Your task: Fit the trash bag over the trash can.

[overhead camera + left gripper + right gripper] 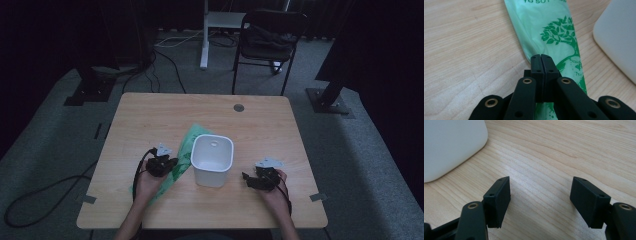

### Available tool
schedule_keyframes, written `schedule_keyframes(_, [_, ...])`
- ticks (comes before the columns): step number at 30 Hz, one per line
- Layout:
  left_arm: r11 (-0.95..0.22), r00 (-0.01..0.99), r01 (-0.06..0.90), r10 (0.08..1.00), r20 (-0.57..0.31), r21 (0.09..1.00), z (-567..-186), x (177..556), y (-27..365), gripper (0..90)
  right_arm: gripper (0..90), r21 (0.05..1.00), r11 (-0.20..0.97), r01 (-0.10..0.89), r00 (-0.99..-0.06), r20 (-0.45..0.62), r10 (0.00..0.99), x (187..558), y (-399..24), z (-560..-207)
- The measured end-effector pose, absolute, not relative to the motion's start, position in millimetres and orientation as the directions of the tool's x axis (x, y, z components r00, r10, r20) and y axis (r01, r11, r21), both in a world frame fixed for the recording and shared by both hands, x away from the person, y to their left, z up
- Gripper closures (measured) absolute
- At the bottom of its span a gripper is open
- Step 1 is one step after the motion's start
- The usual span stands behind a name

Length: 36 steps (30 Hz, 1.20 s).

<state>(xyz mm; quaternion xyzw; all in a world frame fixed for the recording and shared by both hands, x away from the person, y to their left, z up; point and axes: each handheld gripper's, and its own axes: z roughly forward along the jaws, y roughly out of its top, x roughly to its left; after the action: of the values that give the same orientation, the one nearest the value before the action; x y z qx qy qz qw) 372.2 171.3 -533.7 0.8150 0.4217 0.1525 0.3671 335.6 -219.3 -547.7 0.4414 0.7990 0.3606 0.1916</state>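
- At the near left of the pale wooden counter [150, 112], the left hand-held gripper [541, 56] is clenched, its jaws pinching the edge of the flat green plastic bag [544, 27] printed with a tree.
- At the near right, the right hand-held gripper [540, 195] is released, with bare wood between its jaws.
- Between them, slightly farther, the white rounded-square plastic bin [212, 157] stands upright, touching the bag's right edge.

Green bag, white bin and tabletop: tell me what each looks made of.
Green bag: thin, glossy plastic film, judging by its creases, sheen and printed tree; the left tool pinches its edge. White bin: probably moulded plastic with a matte finish, rounded corners and even walls. Table: light wood grain, possibly laminate; the smooth, uniform surface leaves that open.
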Motion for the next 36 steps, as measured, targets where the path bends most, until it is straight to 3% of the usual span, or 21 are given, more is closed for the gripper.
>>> schedule_keyframes(6, [-0.327,0.650,0.503,0.753,-0.101,0.800,-512.6,369.9,179.6,90.0,32.1,0.745,0.352,0.566,-0.539,0.012,0.842,335.7,-219.5,-547.7])
schedule_keyframes(12, [-0.273,0.658,0.489,0.738,-0.145,0.828,-493.3,374.3,190.1,90.0,32.1,0.746,0.352,0.566,-0.539,0.012,0.842,335.8,-219.5,-547.7])
schedule_keyframes(32, [-0.278,0.729,0.415,0.671,-0.134,0.866,-460.7,379.4,183.6,90.0,32.1,0.746,0.351,0.566,-0.539,0.013,0.842,335.8,-219.6,-547.7])
schedule_keyframes(36, [-0.273,0.749,0.399,0.647,-0.140,0.875,-456.8,374.8,176.8,90.0,35.7,0.752,0.301,0.587,-0.528,0.074,0.846,338.7,-224.6,-546.9])
